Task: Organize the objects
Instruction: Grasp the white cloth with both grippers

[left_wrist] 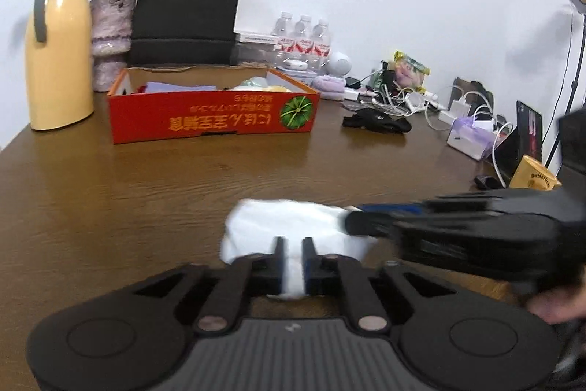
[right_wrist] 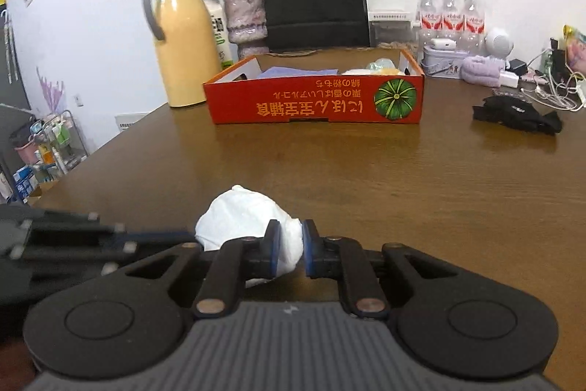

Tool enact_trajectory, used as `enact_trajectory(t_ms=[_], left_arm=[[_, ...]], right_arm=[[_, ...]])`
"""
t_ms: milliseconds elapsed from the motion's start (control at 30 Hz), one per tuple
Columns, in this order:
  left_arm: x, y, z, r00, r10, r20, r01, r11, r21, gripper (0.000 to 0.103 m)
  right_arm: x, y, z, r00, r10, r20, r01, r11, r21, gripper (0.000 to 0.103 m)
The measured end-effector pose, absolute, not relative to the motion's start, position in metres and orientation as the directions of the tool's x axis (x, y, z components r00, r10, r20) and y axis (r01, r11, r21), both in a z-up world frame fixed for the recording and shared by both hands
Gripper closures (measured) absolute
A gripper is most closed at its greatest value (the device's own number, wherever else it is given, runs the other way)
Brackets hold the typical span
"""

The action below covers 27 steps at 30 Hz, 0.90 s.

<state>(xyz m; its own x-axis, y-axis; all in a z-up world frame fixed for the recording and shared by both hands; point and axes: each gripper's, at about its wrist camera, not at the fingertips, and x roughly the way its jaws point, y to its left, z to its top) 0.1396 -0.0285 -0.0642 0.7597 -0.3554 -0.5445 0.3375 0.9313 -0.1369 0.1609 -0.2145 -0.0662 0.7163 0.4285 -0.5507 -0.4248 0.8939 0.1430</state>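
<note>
A crumpled white cloth (left_wrist: 289, 218) lies on the brown wooden table (left_wrist: 128, 193) close in front of me. My left gripper (left_wrist: 294, 246) is shut on its near edge, with white fabric pinched between the blue pads. In the same view my right gripper (left_wrist: 349, 222) reaches in from the right and bites the cloth's right end. The right wrist view shows the right gripper (right_wrist: 292, 237) shut on the white cloth (right_wrist: 241, 211), and the left gripper (right_wrist: 190, 237) meets it from the left. Farther back stands an open red cardboard box (left_wrist: 212, 120) with cloths inside.
A black garment (left_wrist: 377, 124) lies to the right of the box. A yellow thermos jug (left_wrist: 58, 61), a vase of dried flowers (left_wrist: 110, 35), a black paper bag (left_wrist: 186, 13) and water bottles (left_wrist: 304, 39) line the wall. Chargers and cables (left_wrist: 406, 98) crowd the back right.
</note>
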Motion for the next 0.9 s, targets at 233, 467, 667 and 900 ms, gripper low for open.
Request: enact_trajectory(t_ms=[233,467,667,900], left_arm=[[0.151,-0.029,-0.081,0.712,-0.320,-0.626,0.300,0.943,-0.141,0.056],[0.159,-0.028,-0.083,0.721,-0.309,-0.620,0.267,0.950,-0.164,0.065],[0.158,-0.029,-0.079,0.704,-0.314,-0.637,0.278,0.947,-0.160,0.099],[0.154,-0.028,-0.057,0.745,-0.345,-0.571,0.309,0.937,-0.162,0.101]], right_arm=[[0.138,-0.239,-0.080,0.686,0.435,-0.584,-0.412,0.893,0.180,0.090],[0.142,-0.242,-0.087,0.684,0.455,-0.570,-0.432,0.883,0.186,0.088],[0.145,-0.245,-0.086,0.706,0.440,-0.555,-0.406,0.893,0.192,0.088],[0.150,-0.246,-0.075,0.743,0.427,-0.516,-0.380,0.903,0.201,0.089]])
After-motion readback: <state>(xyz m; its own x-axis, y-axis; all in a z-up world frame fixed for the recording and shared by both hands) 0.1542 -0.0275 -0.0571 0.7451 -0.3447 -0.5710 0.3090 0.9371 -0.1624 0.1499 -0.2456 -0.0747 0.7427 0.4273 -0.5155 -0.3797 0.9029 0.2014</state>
